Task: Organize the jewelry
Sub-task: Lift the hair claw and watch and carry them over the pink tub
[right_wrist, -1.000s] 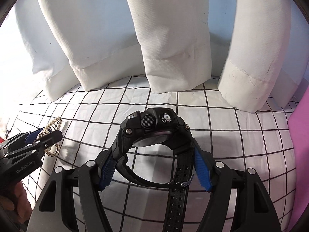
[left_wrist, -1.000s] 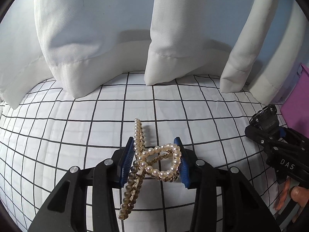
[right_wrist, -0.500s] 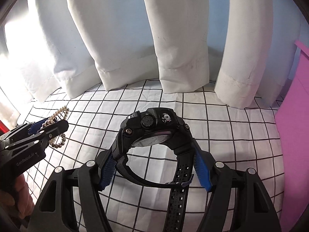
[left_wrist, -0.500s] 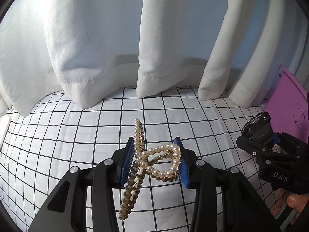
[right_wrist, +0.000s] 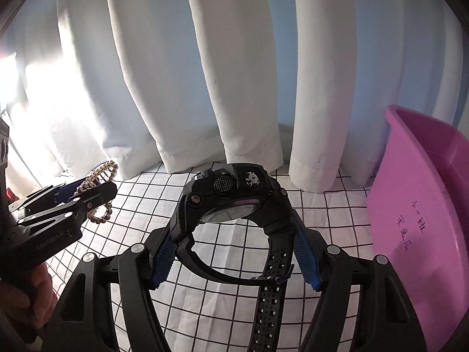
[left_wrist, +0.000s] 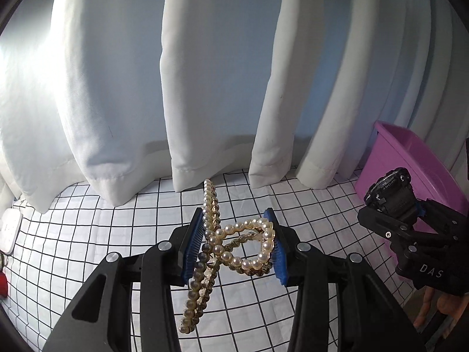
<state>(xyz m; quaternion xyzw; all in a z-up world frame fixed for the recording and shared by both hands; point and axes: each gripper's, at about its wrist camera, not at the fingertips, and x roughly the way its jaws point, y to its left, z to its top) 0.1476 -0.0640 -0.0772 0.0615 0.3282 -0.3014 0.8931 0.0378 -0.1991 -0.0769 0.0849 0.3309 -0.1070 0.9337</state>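
My left gripper (left_wrist: 234, 243) is shut on a pearl and bead bracelet (left_wrist: 231, 240), twisted into a loop between the blue pads, its loose end hanging down left. It is held above the checked cloth (left_wrist: 117, 234). My right gripper (right_wrist: 234, 252) is shut on a black sports watch (right_wrist: 231, 199), its strap hanging down between the fingers. In the left wrist view the right gripper (left_wrist: 392, 208) with the watch (left_wrist: 390, 187) shows at the right, in front of a purple bin (left_wrist: 410, 158). In the right wrist view the left gripper (right_wrist: 88, 190) with the bracelet (right_wrist: 99, 190) shows at the left.
White curtains (left_wrist: 205, 88) hang along the back edge of the cloth. The pink-purple bin (right_wrist: 425, 193) with handwriting on its side stands at the right. A white box (left_wrist: 8, 228) and a red object (left_wrist: 2, 283) lie at the far left edge.
Both grippers have risen from the cloth with their loads. The curtains fill more of both views, and the purple bin has come into fuller view at the right.
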